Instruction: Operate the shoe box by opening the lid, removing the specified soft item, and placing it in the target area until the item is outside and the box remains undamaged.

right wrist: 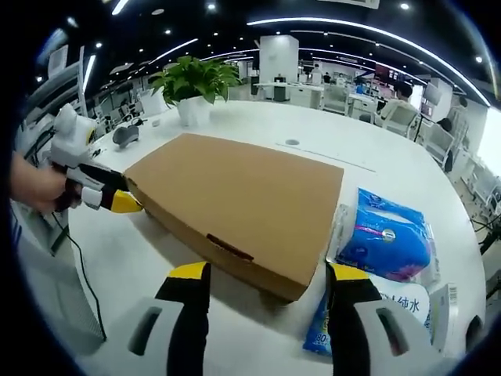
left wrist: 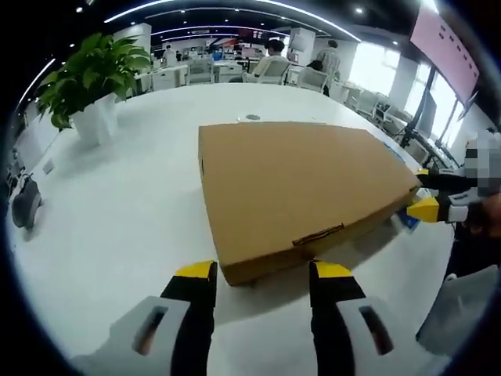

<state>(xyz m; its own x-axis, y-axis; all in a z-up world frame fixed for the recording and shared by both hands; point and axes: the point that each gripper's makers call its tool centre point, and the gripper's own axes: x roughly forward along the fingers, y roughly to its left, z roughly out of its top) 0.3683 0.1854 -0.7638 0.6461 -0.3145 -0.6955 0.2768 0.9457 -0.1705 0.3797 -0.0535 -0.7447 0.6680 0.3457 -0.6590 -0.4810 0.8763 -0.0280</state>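
Left gripper (left wrist: 262, 270) open, facing shoe box (left wrist: 301, 188) corner.

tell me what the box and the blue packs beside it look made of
Box: plain brown cardboard, matte, with a cut tab slot at its front edge. Blue packs: glossy plastic film, judging by the wrinkles and shine; the contents look soft, but can't be told.

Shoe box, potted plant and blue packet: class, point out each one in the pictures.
shoe box (left wrist: 297, 184), left gripper view, middle of the closed lid.
potted plant (right wrist: 196, 78), right gripper view, on its green leaves.
blue packet (right wrist: 387, 235), right gripper view, middle of its wrapper.
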